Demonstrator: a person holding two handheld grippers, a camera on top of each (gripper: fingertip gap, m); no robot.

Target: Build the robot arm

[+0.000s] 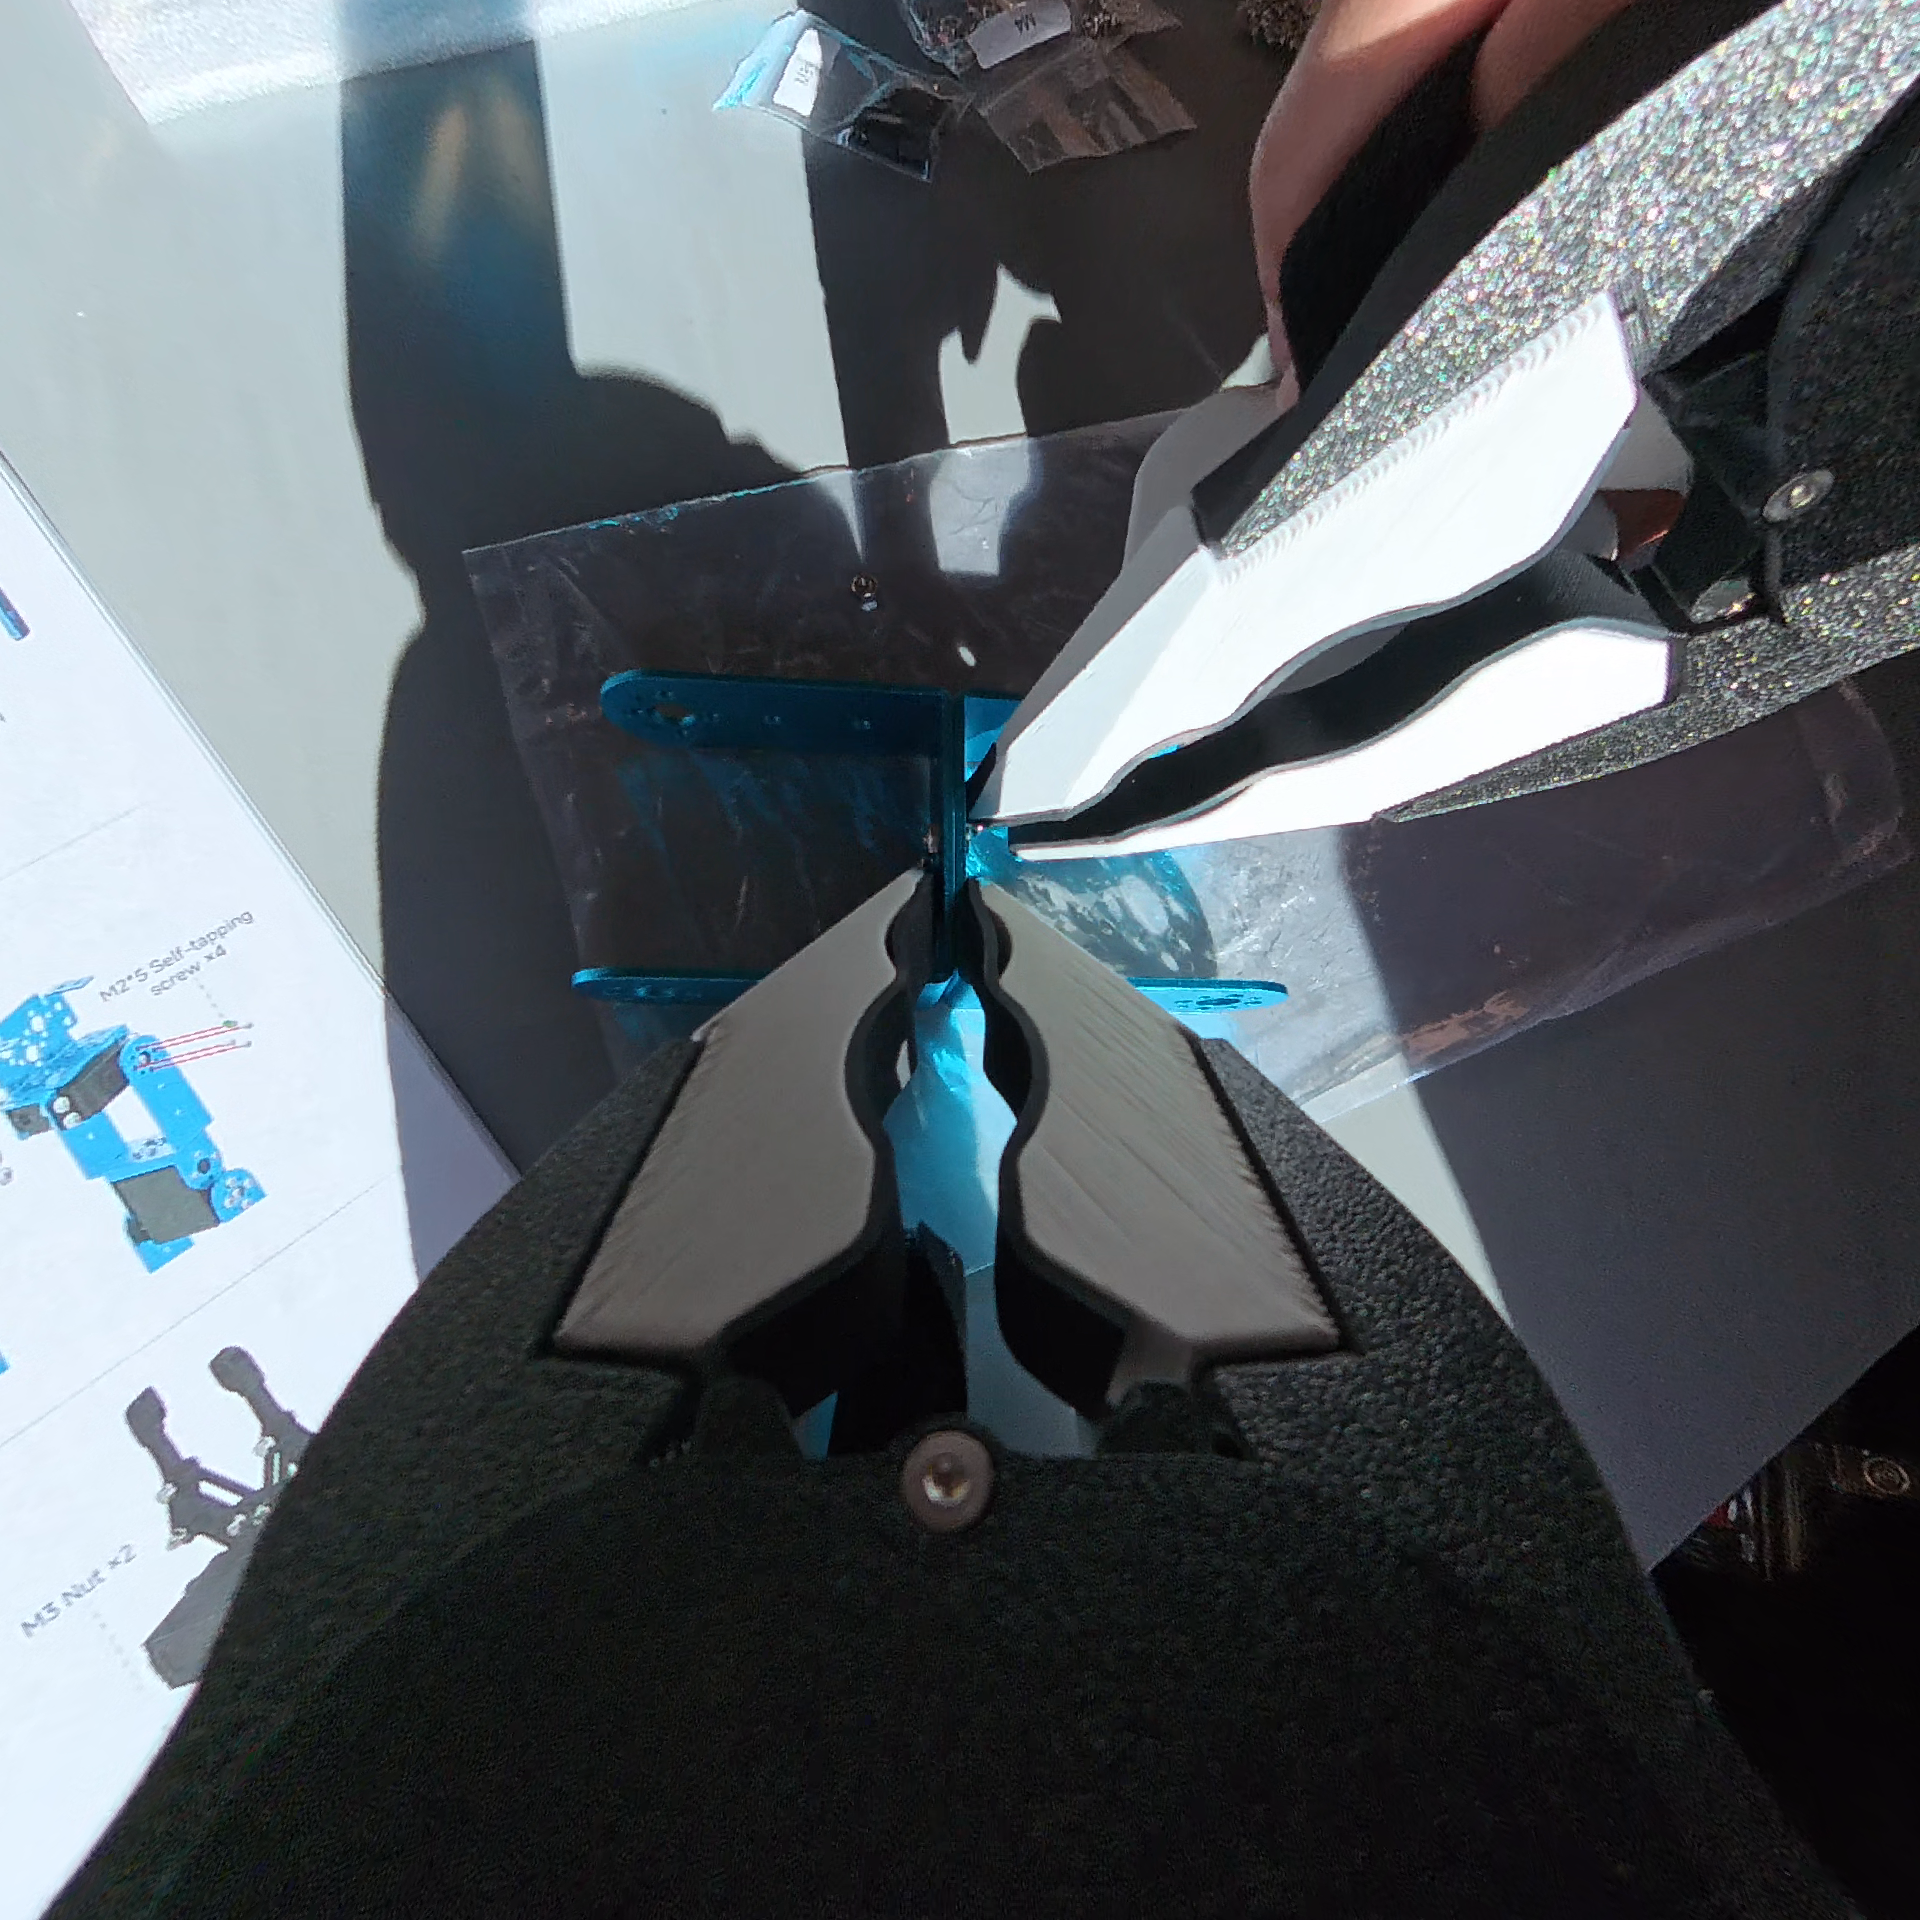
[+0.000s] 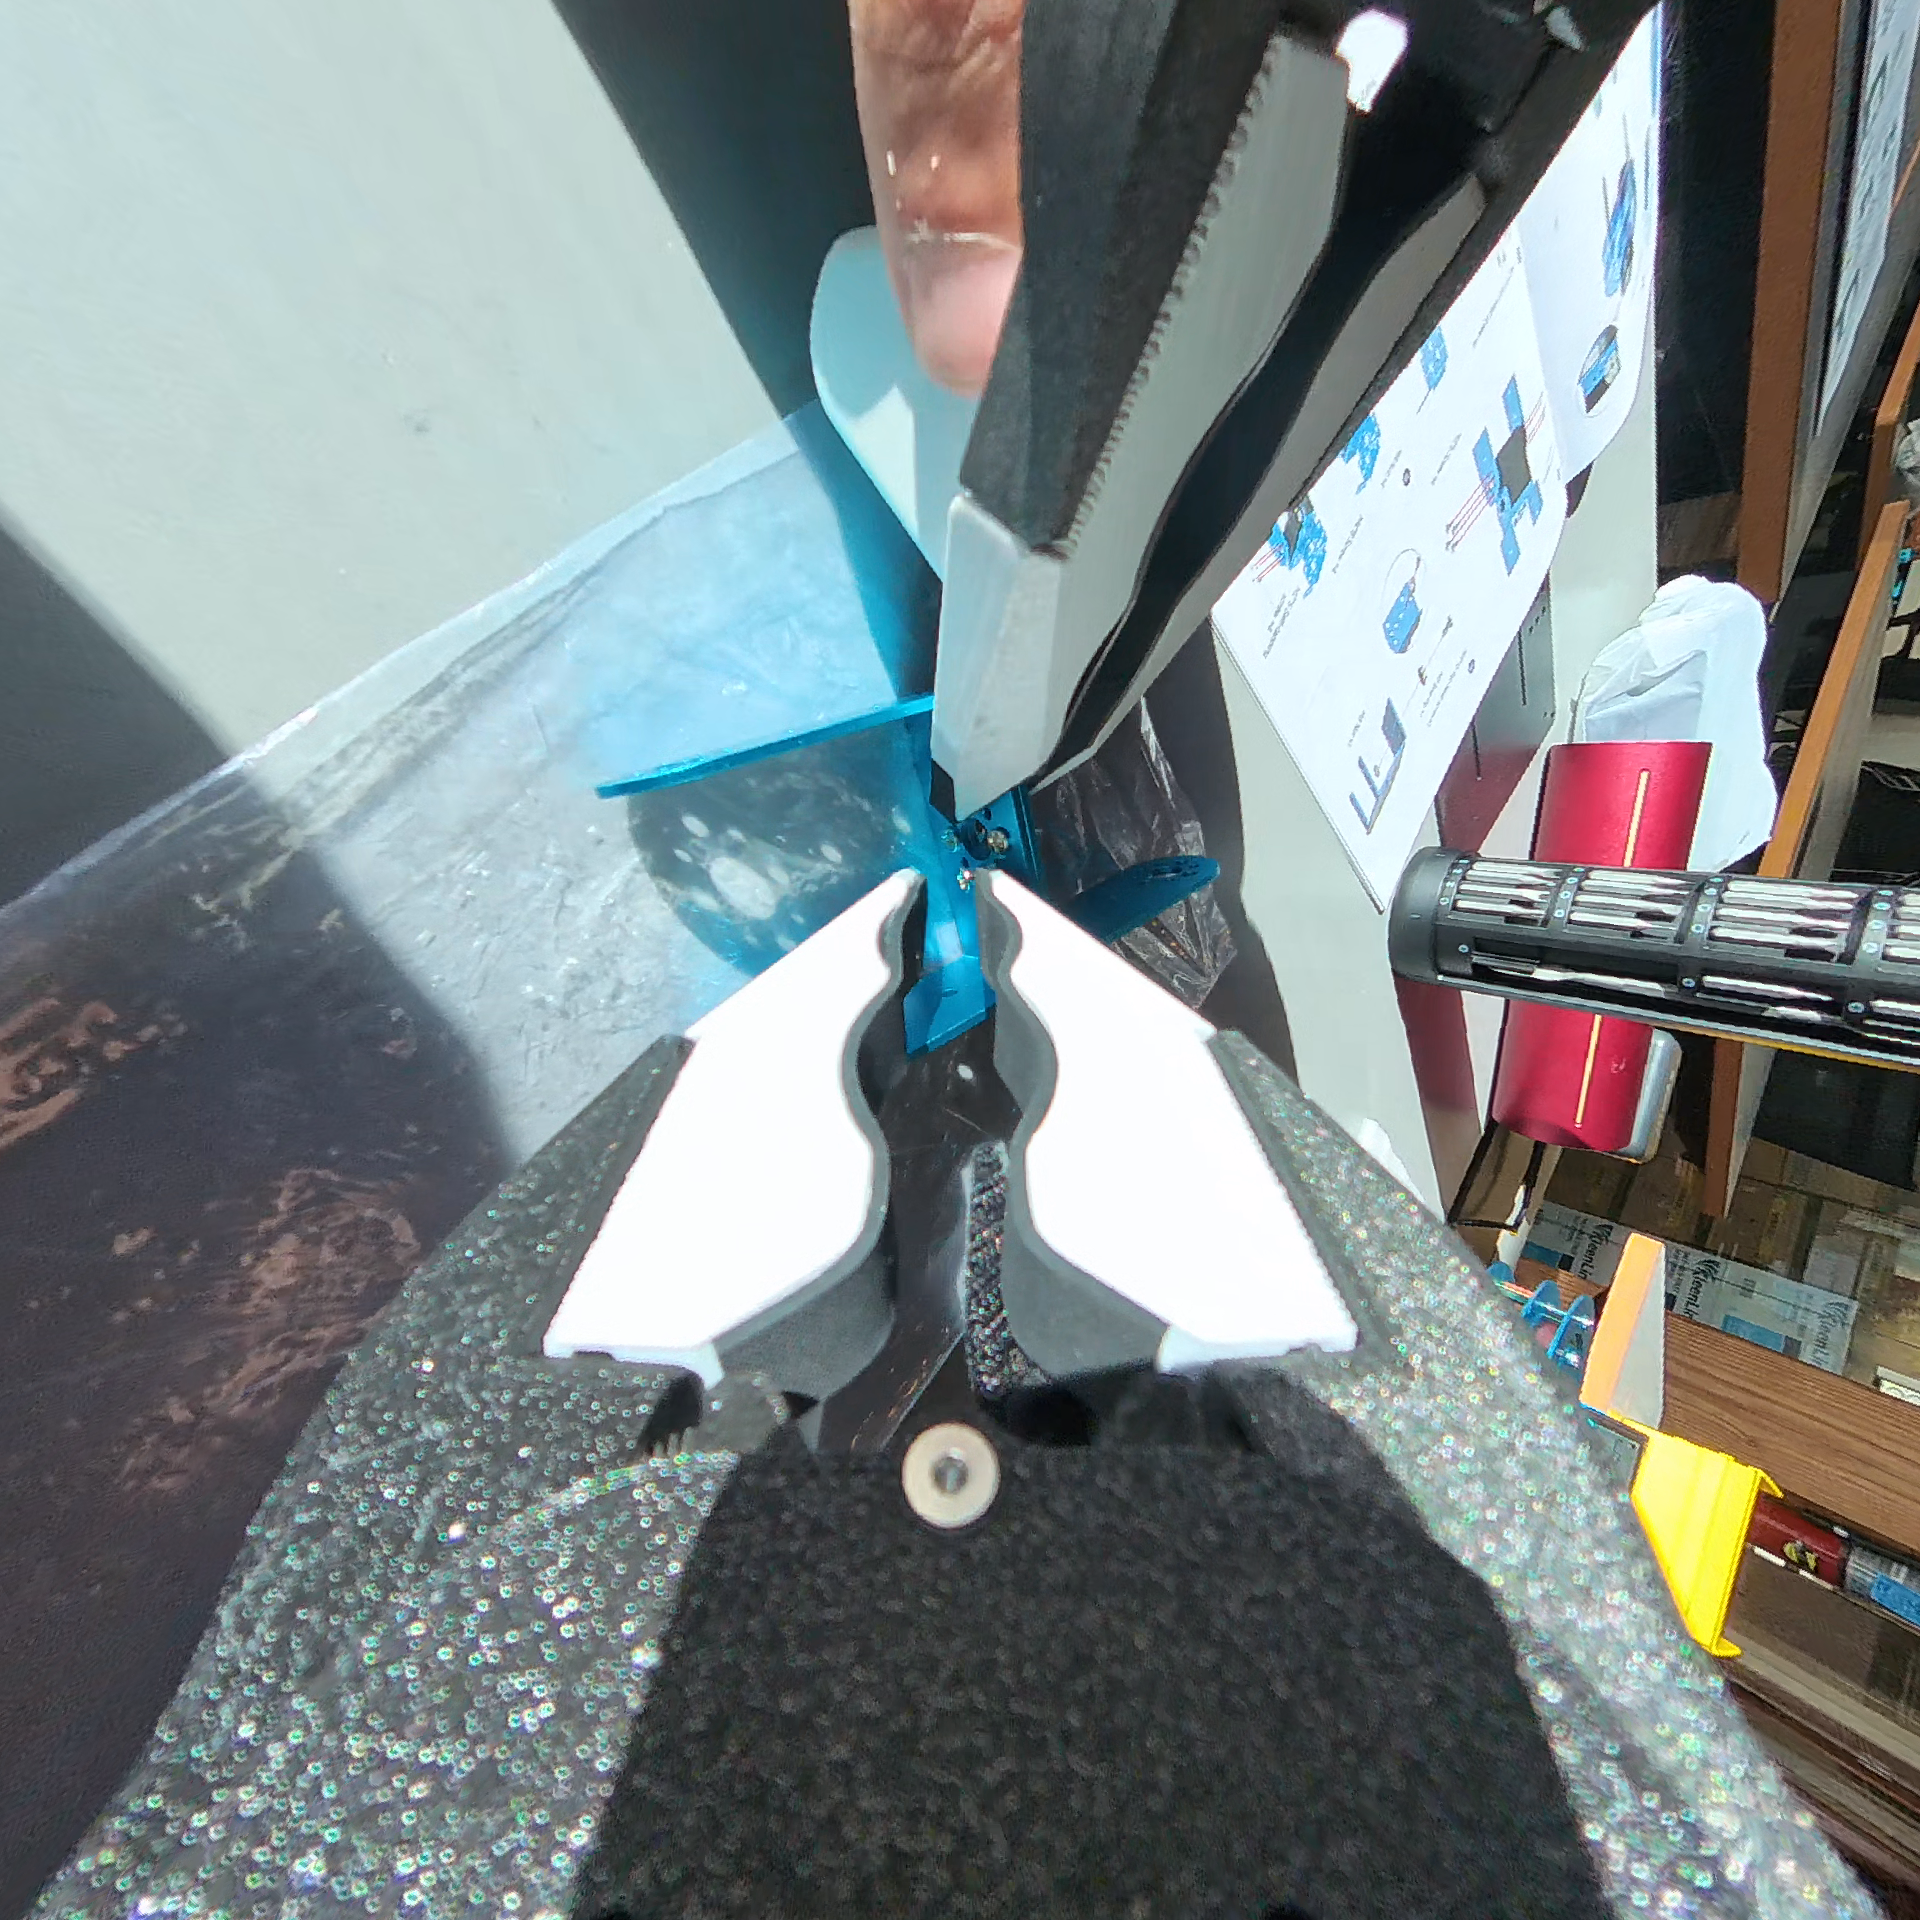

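Here both ridged grippers, left gripper and right gripper, pinch the anodised blue bracket

Both wrist cameras closely face blue bracket.

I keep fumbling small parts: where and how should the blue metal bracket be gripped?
Pinch a thin flat plate of the blue bracket edge-on, pads on both broad faces. Avoid the screwed joint. The left gripper already clamps its upright plate this way; the right gripper closes beside the screws.
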